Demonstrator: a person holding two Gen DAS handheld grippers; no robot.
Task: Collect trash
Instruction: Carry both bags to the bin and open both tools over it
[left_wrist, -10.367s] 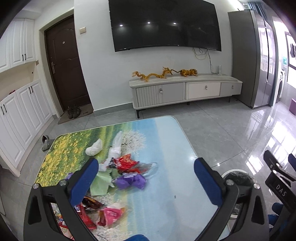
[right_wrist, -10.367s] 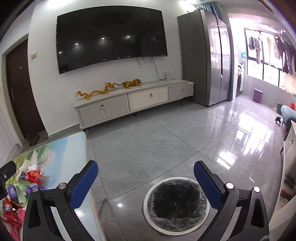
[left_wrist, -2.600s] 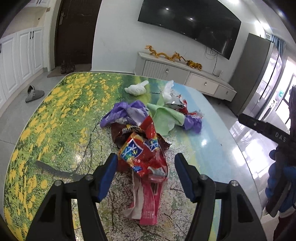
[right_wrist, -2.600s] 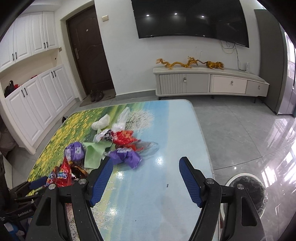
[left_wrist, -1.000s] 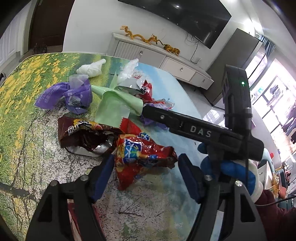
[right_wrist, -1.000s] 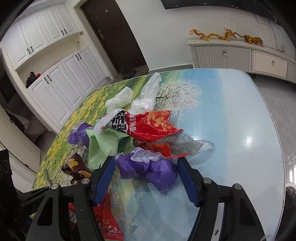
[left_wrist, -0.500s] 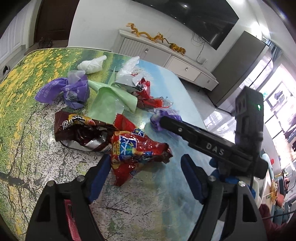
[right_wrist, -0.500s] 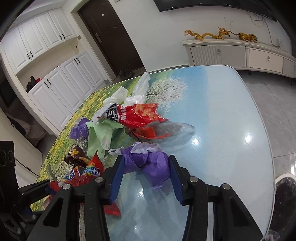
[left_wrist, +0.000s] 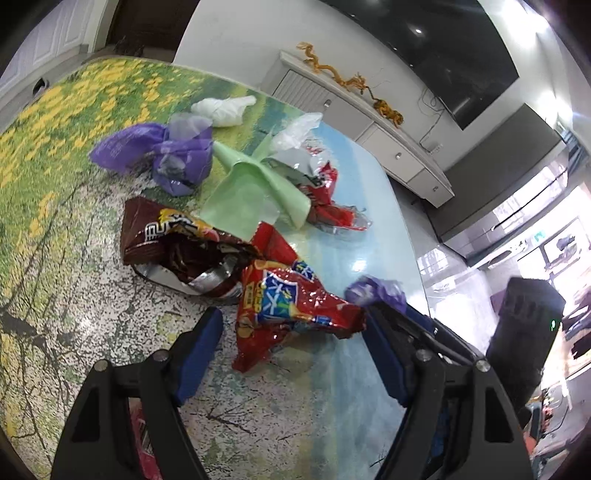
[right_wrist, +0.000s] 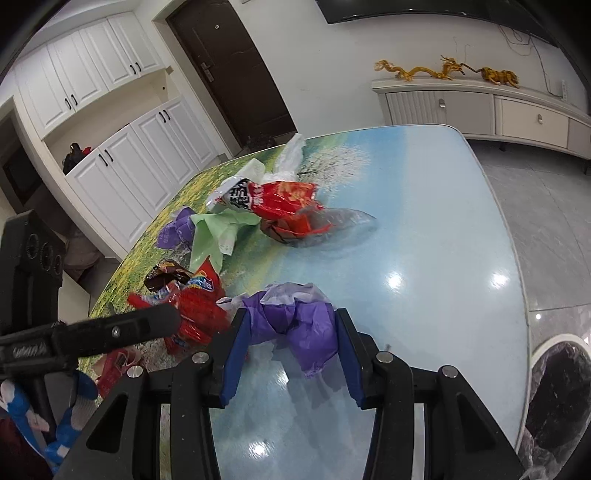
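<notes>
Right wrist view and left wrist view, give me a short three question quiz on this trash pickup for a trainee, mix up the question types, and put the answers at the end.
1. True or false: the right gripper has its fingers closed on the purple plastic bag.
2. Multiple choice: what lies between the fingers of the left gripper? A) green paper B) red snack wrapper C) white bag
3. Fill in: seen from the right wrist, the black-lined trash bin stands on the ____, beside the table.

Key: 1 true. 2 B; the jaws stand wide, not yet gripping it. 3 floor.
</notes>
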